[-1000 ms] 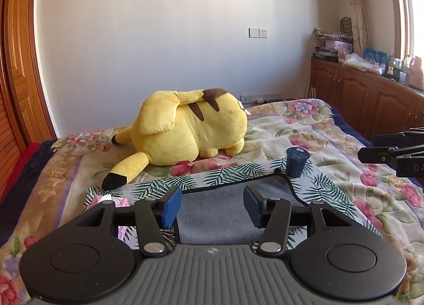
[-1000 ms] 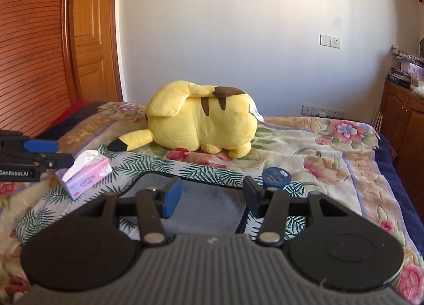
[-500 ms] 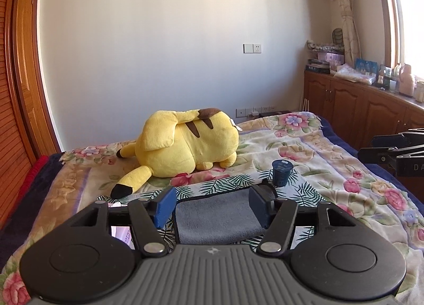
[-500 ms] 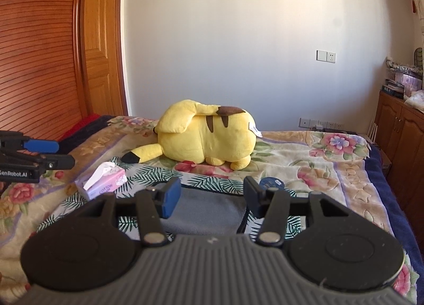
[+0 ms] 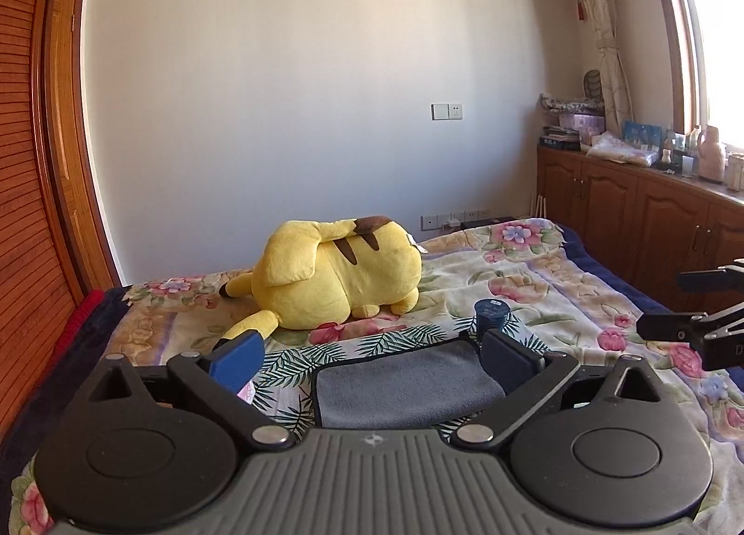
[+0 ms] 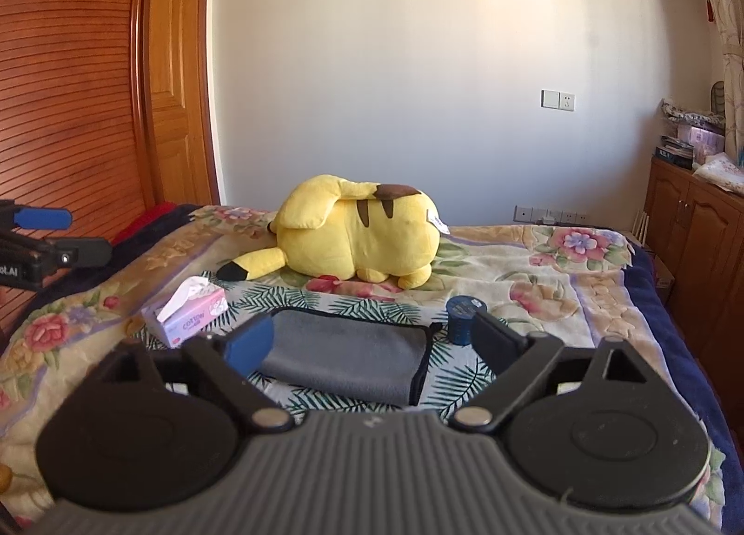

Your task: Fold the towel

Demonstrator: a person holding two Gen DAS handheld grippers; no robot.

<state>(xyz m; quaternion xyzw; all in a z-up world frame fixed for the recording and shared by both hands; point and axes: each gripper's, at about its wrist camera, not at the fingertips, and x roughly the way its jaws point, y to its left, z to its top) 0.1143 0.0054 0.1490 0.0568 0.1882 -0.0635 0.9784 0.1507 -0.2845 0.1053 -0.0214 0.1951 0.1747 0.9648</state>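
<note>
A folded grey towel (image 5: 404,384) with a black edge lies on the flowered bedspread; it also shows in the right wrist view (image 6: 346,356). My left gripper (image 5: 372,356) is open and empty, held above and short of the towel. My right gripper (image 6: 372,340) is open and empty too, above the towel's near side. Each gripper shows at the edge of the other's view: the right one (image 5: 697,326) at the right, the left one (image 6: 42,237) at the left.
A yellow plush toy (image 5: 335,277) lies behind the towel. A dark blue cup (image 6: 460,319) stands at the towel's right end. A pink tissue box (image 6: 186,314) sits to its left. Wooden cabinets (image 5: 641,219) line the right wall, a wooden door (image 6: 176,84) the left.
Both grippers have drawn back and risen from the towel, and their jaws have opened wider. The towel lies still on the bed.
</note>
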